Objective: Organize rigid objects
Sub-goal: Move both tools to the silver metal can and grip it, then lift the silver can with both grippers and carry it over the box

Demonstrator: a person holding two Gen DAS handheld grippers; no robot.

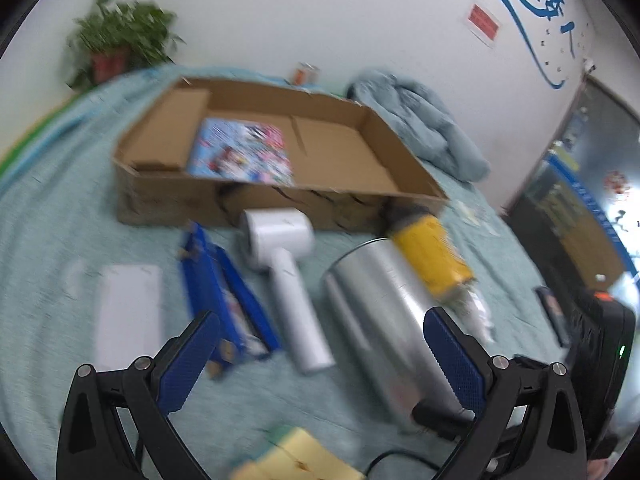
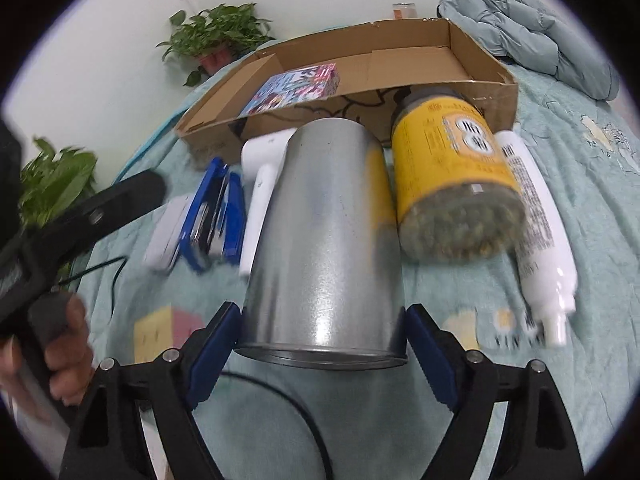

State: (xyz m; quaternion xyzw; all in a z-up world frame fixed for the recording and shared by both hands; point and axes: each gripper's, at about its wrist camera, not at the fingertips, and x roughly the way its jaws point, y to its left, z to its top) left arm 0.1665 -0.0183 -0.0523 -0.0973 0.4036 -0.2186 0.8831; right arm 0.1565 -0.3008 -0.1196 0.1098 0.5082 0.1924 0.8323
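Teal quilted bedspread [image 2: 580,208] bears a plain silver metal can [image 2: 320,232] lying betw. my right gripper [image 2: 320,336] pads, seemingly just touching; I'd seat squarely before lifting to the shallow brown cardboard tray [image 2: 492,92]; left gripper [image 1: 320,344] wide, empty.

Black tool [image 2: 320,332], blue pads [image 2: 212,348], silver screws

A shiny metal can [image 2: 320,236] lies on its side just in front of the cardboard box [image 2: 464,92], open rim toward the camera. Right of it lie a yellow-labelled jar [image 2: 452,172] and, beyond that, a white tube [image 2: 540,232]; left of it lie a white handheld device [image 1: 280,256], a blue pack [image 1: 224,292] and a white slab [image 1: 128,312]. A colourful printed carton [image 1: 244,152] lies flat inside the box.
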